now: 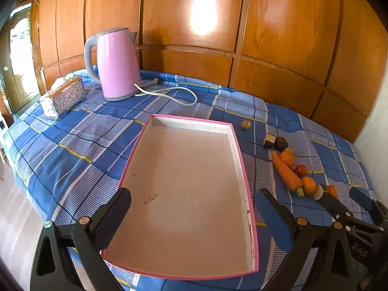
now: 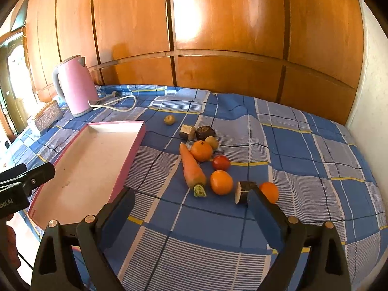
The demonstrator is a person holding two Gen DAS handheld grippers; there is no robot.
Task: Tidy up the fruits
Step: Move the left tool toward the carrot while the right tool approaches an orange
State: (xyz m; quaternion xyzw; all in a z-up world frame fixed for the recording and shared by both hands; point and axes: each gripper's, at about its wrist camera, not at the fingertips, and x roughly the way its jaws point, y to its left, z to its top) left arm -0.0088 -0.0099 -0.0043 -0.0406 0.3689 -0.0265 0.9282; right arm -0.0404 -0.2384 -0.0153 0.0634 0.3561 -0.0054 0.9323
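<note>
Both hand-held grippers, left (image 1: 191, 208) and right (image 2: 191, 203), wide apart, empty; tomato (image 2: 221, 163) fully exposed only from right wrist.

Pink-rimmed tray (image 1: 245, 167) between wide-apart jaws, carrot (image 1: 285, 171) and oranges (image 1: 308, 184) right, pink kettle (image 1: 116, 65) behind
</note>
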